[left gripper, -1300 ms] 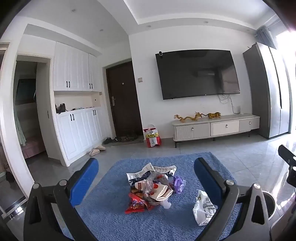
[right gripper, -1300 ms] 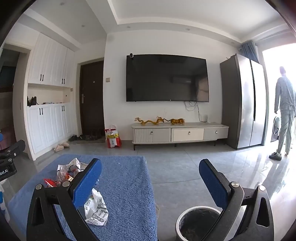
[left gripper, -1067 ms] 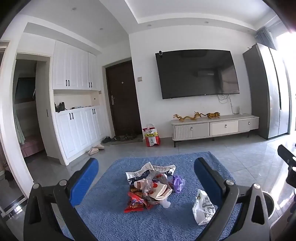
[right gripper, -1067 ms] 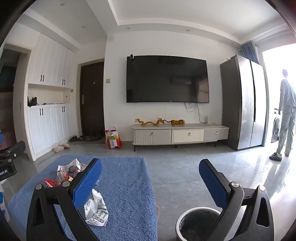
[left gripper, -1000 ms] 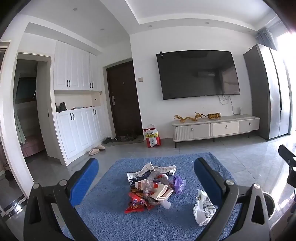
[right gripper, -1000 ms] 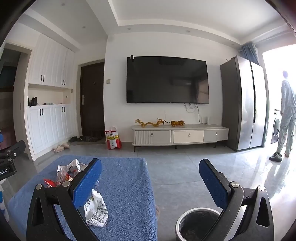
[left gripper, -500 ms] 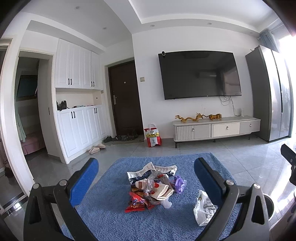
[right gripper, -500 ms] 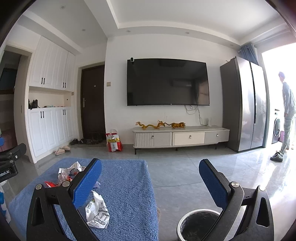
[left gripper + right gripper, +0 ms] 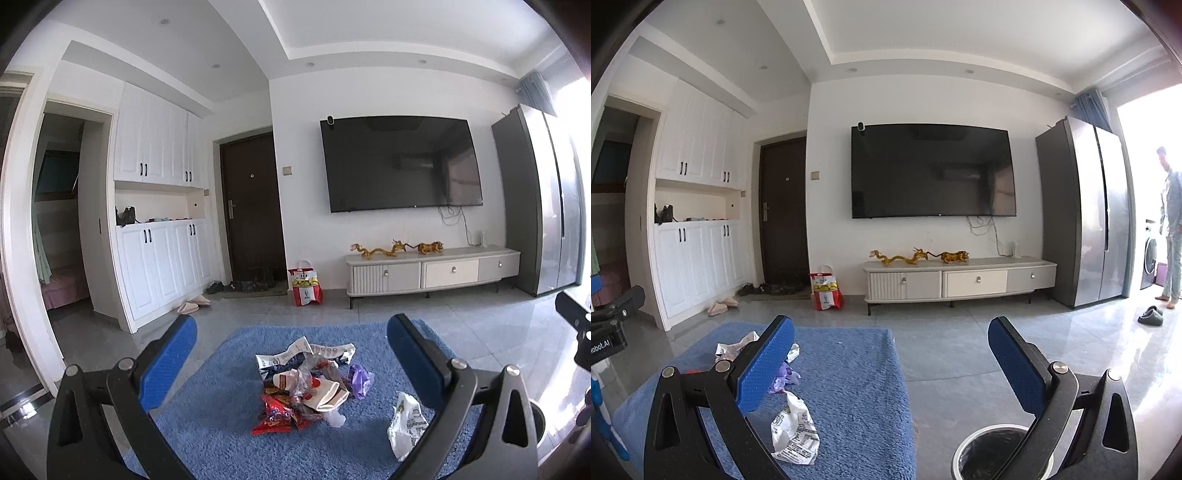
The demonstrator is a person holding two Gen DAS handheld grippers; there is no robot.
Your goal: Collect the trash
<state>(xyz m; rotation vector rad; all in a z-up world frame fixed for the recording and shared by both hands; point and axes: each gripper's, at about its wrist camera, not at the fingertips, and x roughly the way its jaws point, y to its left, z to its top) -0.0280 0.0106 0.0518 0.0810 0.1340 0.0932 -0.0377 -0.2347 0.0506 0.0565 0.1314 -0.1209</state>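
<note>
A heap of crumpled wrappers point(image 9: 306, 384) lies on a blue fleecy table cover point(image 9: 221, 424): red snack bags, white paper, clear plastic, a purple scrap point(image 9: 360, 380). A white crumpled bag point(image 9: 404, 421) lies apart at the right, and shows as the white bag point(image 9: 794, 430) in the right wrist view. My left gripper point(image 9: 295, 373) hangs open above the near side of the heap, holding nothing. My right gripper point(image 9: 892, 369) is open over the cover's right edge, empty. A round trash bin point(image 9: 993, 454) with a dark liner stands on the floor below it.
Grey tiled floor point(image 9: 960, 339) lies beyond the cover. A TV cabinet point(image 9: 960, 280) and a wall TV stand at the back, a tall fridge point(image 9: 1086, 221) to the right. A red and white bag point(image 9: 825, 288) is by the door. A person point(image 9: 1171, 225) stands far right.
Both views have tilted slightly upward, so the heap and bin sit lower in frame. The person at the far right has turned and shifted. The trash has not moved.
</note>
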